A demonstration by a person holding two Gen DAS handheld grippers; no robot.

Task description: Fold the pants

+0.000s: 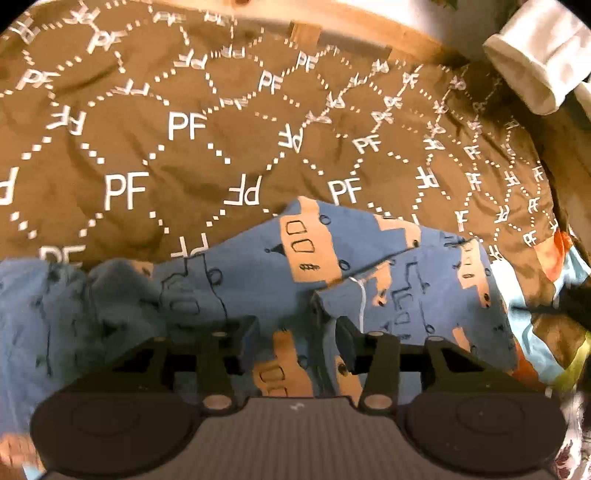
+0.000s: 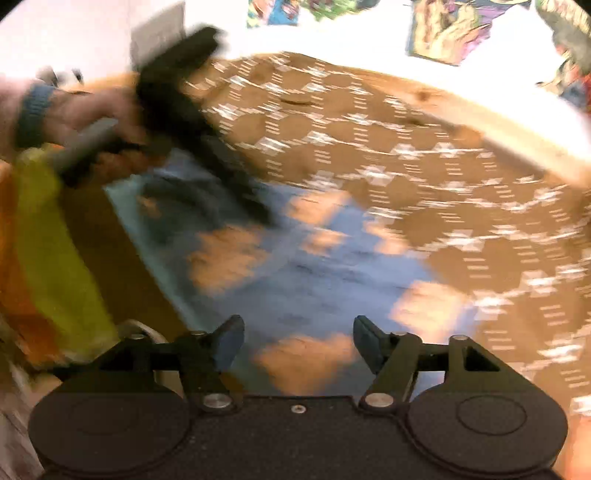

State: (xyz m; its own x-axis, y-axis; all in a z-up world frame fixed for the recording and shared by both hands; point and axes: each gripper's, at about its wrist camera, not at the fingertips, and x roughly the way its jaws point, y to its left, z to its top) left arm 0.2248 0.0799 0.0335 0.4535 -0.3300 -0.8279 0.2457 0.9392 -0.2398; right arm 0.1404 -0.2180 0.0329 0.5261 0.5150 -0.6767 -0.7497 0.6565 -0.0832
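Blue pants (image 1: 258,273) printed with orange vehicles lie folded over on a brown bedspread (image 1: 147,140) patterned with white PF letters. My left gripper (image 1: 295,339) hovers low over the fold, open, with cloth under the gap and neither pad pressing on it. The right wrist view is blurred. There my right gripper (image 2: 299,343) stands open above the pants (image 2: 295,258), nothing between its fingers. A hand (image 2: 85,110) with a blue wristband holds the left gripper at the upper left, with its tips down by the pants' far end.
A white rolled cushion (image 1: 535,55) sits at the bed's far right corner by the wooden frame (image 1: 369,40). Multicoloured cloth (image 1: 546,332) lies right of the pants. Yellow and orange cloth (image 2: 55,258) shows at left, and posters (image 2: 450,29) hang on the white wall.
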